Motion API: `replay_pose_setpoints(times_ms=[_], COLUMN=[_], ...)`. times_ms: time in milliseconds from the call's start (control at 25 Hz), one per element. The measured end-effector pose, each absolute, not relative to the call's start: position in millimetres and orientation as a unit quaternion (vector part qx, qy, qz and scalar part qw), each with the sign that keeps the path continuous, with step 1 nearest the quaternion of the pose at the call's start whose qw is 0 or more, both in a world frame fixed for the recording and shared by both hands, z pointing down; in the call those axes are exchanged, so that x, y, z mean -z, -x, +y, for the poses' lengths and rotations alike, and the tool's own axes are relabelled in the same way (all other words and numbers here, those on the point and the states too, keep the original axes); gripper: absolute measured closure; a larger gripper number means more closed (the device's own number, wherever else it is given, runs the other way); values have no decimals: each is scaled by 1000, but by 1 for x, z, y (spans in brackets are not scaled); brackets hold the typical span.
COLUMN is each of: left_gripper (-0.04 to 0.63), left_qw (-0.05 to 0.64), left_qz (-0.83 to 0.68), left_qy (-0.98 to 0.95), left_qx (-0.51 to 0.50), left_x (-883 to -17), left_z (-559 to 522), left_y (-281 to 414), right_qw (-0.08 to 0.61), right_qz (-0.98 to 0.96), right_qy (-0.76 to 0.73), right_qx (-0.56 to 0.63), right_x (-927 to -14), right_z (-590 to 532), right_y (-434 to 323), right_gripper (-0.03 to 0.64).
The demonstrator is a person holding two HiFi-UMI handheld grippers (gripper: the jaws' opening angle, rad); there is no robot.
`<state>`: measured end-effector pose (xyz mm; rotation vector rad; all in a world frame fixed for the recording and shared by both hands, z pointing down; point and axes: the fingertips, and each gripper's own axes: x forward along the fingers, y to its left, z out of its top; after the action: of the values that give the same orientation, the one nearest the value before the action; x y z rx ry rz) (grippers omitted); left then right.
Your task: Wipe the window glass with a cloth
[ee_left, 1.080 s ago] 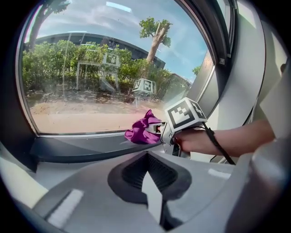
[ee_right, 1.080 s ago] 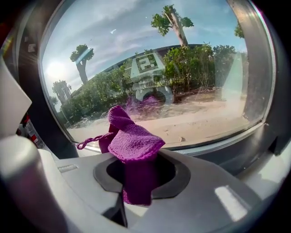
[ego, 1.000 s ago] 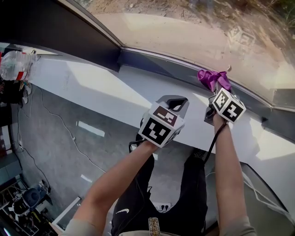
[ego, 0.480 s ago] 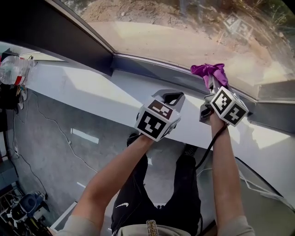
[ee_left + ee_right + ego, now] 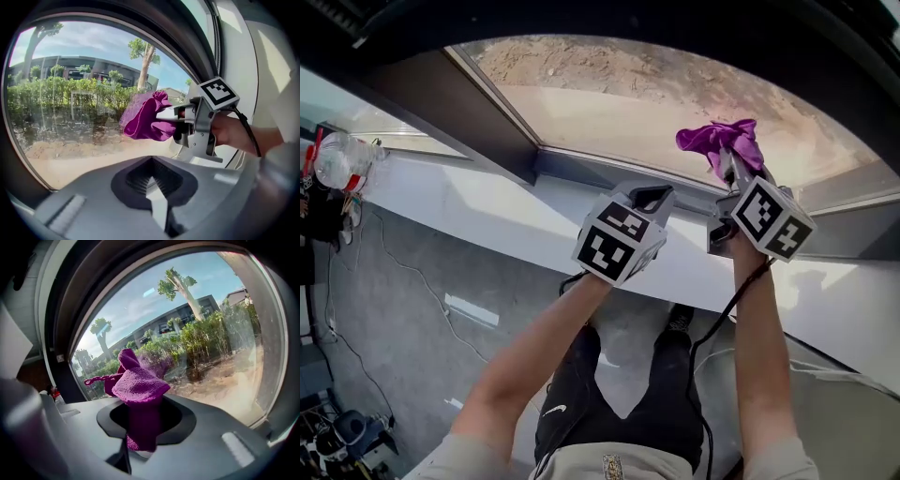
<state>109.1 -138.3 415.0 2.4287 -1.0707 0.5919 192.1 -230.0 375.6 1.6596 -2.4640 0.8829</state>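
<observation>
Now the right gripper (image 5: 733,171) fingers pinch the purple cloth (image 5: 717,139) at the window glass (image 5: 600,103); left gripper (image 5: 653,197) fingers closed, empty.

The grey floor (image 5: 412,319) lies well below the left gripper (image 5: 654,192) fingers (image 5: 158,208). A thin cable (image 5: 411,274) trails across it to their left; a dark shoe (image 5: 680,317) stands beneath them.

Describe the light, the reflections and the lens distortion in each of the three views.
Head view: hard sunlight patches on the white sill, dark vignette along the top. Left gripper view: strong fisheye curves the window frame; the cloth mirrors faintly in the glass. Right gripper view: the same curvature, and a small bright reflection high on the glass.
</observation>
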Motion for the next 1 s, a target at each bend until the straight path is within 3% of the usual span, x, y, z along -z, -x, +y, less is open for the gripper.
replay_pose_setpoints(times_ms=[600, 1000], left_gripper=[595, 595], left_qw=[161, 161], left_qz=[-371, -353], left_qy=[-894, -902], left_qx=[-191, -190], left_x=[-317, -315], left_z=[-138, -142], left_y=[-137, -178], right_qw=[-87, -72], right_qz=[-830, -809], right_qy=[-518, -561], right_qx=[-191, -162], right_x=[-185, -194], right_z=[-224, -226], right_y=[-214, -272], right_gripper=[488, 488])
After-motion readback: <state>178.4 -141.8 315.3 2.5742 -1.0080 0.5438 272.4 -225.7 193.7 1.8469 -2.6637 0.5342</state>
